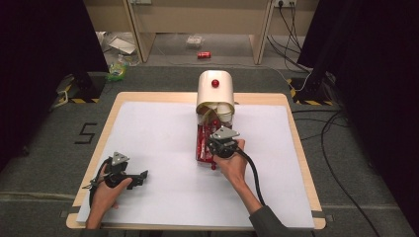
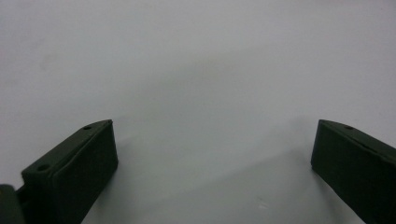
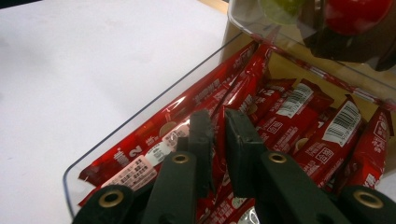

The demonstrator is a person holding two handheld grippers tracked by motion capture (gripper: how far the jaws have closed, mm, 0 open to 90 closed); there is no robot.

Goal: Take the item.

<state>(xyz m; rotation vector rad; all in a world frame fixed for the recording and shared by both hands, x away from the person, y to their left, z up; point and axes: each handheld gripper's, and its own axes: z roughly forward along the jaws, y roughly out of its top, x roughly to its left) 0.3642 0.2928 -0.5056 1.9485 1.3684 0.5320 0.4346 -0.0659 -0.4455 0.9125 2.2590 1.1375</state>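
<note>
At the near left of the surface (image 1: 148, 128), the left gripper (image 1: 129, 176) rested low over the white sheet, its fingers (image 2: 79, 168) set wide apart with nothing between them. It took no part in the work at this point.

At centre, a clear tray (image 3: 140, 116) of red sachets (image 3: 299, 116) lay in front of a cream dispenser (image 1: 215, 91) with a red knob (image 1: 215, 83), which stood at the far middle of the surface.

To the right of centre, the right gripper (image 3: 217, 135) was down inside the tray with its fingers (image 3: 201, 135) drawn nearly together. A red sachet (image 3: 218, 154) appeared to be pinched in the narrow gap, though the fingers themselves hid the contact.

The step in hand was judged to be the grasp of one sachet from the tray. The next move would call for a straight lift clear of the tray wall, watching that neighbouring sachets did not drag out with it.
</note>
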